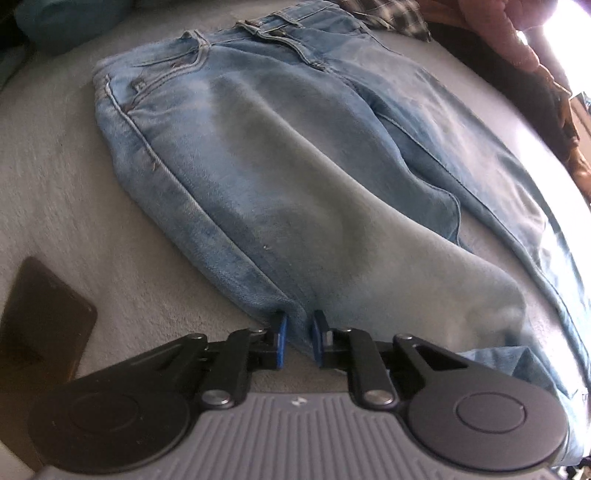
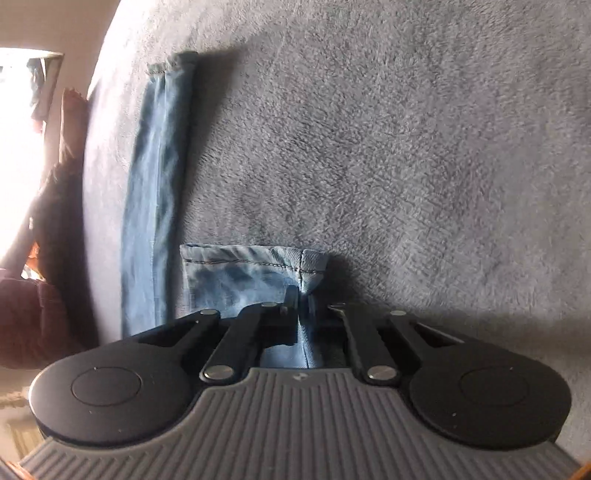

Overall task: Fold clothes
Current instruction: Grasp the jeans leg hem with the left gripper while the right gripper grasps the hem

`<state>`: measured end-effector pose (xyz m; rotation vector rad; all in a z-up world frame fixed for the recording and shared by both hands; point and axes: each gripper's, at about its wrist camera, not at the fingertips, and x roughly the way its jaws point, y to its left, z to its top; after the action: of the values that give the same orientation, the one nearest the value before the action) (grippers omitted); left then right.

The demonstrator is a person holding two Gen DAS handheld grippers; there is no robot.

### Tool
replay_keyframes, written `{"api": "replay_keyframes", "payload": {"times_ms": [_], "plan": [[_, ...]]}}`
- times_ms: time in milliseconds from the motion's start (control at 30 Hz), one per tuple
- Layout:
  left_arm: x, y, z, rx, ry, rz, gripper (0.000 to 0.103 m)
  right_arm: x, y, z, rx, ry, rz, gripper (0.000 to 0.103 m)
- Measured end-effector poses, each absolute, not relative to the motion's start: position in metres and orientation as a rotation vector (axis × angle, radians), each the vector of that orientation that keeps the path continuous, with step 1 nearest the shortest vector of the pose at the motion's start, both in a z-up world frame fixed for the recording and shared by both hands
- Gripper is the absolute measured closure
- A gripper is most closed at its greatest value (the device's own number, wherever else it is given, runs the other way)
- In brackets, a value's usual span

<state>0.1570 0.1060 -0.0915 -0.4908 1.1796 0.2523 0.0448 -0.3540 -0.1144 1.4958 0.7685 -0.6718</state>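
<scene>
Nearest us in the left wrist view, the left tongs [image 1: 298,334]: black linkage arms w/ blue pads, jaws narrow and pinching the jeans [image 1: 295,177] at a side seam on the near leg. From there the denim runs away from us to the waistband, belt loops and pocket at the far end. Light-wash blue, faded at the thigh, stitched seams. It lies flat on a grey fleecy blanket [image 1: 55,192], prob. a bed. A dark flat rectangular object [image 1: 40,321] sits on the blanket left of the tongs, apart from the denim. Plaid fabric [image 1: 391,14] shows past the waistband.

In the right wrist view, we see the right tongs [image 2: 303,301] closed down on a hem corner of the jeans [image 2: 240,273], a fold of cloth running back between the fingers. The hem edge w/ its stitch line sits just ahead of the tips. The other leg [image 2: 155,192] stretches away on the left, over the same nubbly grey blanket [image 2: 406,147].
</scene>
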Motion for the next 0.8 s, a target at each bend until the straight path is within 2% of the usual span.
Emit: {"api": "replay_keyframes", "payload": {"times_ms": [200,433,567,800], "plan": [[0.153,0.115,-0.091,-0.522,1.194,0.276,0.089,-0.003,-0.337,-0.051,1.486,0.661,-0.576,0.101],[0.149,0.131,-0.089,-0.545,1.22,0.3,0.088,-0.072,-0.303,-0.07,1.582,0.682,-0.724,0.101],[0.147,0.139,-0.088,-0.555,1.233,0.313,0.088,-0.071,-0.292,-0.05,1.55,0.648,-0.666,0.101],[0.152,0.131,-0.091,-0.5,1.238,0.312,0.093,-0.01,-0.324,0.04,1.322,0.54,-0.474,0.101]]}}
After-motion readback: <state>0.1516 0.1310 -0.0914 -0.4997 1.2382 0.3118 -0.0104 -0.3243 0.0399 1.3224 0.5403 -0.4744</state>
